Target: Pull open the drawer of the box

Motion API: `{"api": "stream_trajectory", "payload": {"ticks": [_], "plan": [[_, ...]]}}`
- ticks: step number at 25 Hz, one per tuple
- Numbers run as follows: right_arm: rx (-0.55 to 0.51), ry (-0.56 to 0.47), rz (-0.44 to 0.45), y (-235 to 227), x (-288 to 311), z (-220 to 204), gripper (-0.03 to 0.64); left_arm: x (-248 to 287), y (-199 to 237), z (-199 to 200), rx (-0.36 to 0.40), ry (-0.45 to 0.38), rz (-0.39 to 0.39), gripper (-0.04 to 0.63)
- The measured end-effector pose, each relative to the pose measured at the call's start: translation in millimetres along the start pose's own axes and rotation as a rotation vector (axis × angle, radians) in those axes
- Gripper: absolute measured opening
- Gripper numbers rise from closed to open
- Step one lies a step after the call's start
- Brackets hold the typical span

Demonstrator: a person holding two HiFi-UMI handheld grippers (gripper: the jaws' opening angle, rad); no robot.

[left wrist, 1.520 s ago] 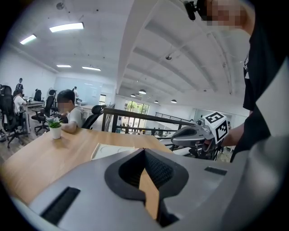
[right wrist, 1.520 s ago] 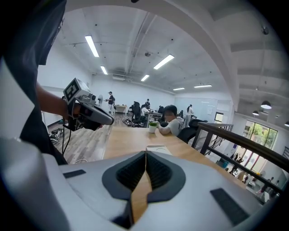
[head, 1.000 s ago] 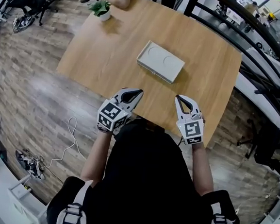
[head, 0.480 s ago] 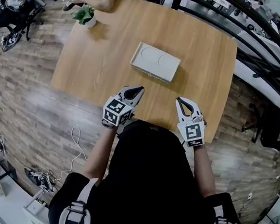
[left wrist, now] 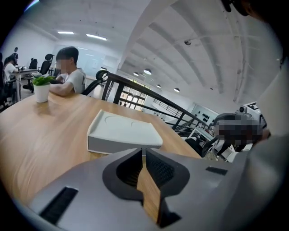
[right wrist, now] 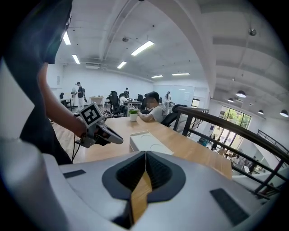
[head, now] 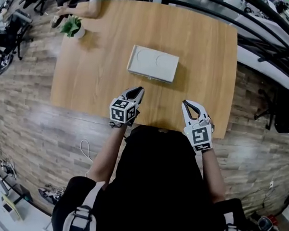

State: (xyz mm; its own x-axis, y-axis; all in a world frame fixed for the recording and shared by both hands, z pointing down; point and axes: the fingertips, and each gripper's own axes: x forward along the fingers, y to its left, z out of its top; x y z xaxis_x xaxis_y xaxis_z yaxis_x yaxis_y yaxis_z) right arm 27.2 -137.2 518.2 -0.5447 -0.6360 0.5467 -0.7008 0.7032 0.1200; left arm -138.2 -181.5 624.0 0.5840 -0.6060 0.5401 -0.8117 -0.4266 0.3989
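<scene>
A flat white box (head: 153,64) with two round dents in its lid lies on the wooden table (head: 99,58); its drawer front faces me and sits flush. The same box (left wrist: 122,132) lies a short way ahead in the left gripper view, and the box (right wrist: 146,142) shows beyond the jaws in the right gripper view. My left gripper (head: 138,91) hovers over the table's near edge, jaws shut and empty, short of the box. My right gripper (head: 189,104) is to the right at the same edge, also shut on nothing.
A small potted plant (head: 72,27) stands at the table's far left corner, where a seated person's arm (head: 86,10) rests. A black railing (head: 271,43) runs along the right side. Cables (head: 86,150) lie on the wooden floor at left.
My left gripper has dropped lower and moved in toward the table's near edge. The right gripper has stayed about where it was. The head view has shifted, so the box sits more square.
</scene>
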Motion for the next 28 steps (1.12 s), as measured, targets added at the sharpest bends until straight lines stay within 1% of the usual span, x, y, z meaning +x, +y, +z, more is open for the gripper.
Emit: {"api": "stream_trajectory", "payload": {"ticks": [4, 7, 9, 10, 16, 22, 25, 28], "plan": [[0.012, 0.013, -0.016, 0, 0, -5, 0.025, 13, 13, -11, -0.039, 0.035, 0.019, 0.023], [0.021, 0.022, -0.026, 0, 1, -7, 0.025, 23, 18, -18, -0.040, 0.068, 0.023, 0.030], [0.025, 0.027, -0.032, 1, 1, -8, 0.025, 29, 20, -23, -0.042, 0.089, 0.018, 0.063], [0.027, 0.030, -0.034, 1, 2, -9, 0.025, 32, 22, -25, -0.045, 0.097, 0.015, 0.069], [0.022, 0.055, -0.038, 0, 1, -14, 0.025, 58, 33, -38, -0.047, 0.137, 0.032, 0.082], [0.036, 0.047, -0.044, -4, -1, -11, 0.025, 83, 40, -42, -0.113, 0.144, 0.033, 0.133], [0.037, 0.052, -0.044, -4, -1, -10, 0.025, 90, 41, -40, -0.126, 0.142, 0.031, 0.146], [0.038, 0.059, -0.042, -5, 1, -12, 0.025, 98, 42, -38, -0.120, 0.148, 0.035, 0.149]]}}
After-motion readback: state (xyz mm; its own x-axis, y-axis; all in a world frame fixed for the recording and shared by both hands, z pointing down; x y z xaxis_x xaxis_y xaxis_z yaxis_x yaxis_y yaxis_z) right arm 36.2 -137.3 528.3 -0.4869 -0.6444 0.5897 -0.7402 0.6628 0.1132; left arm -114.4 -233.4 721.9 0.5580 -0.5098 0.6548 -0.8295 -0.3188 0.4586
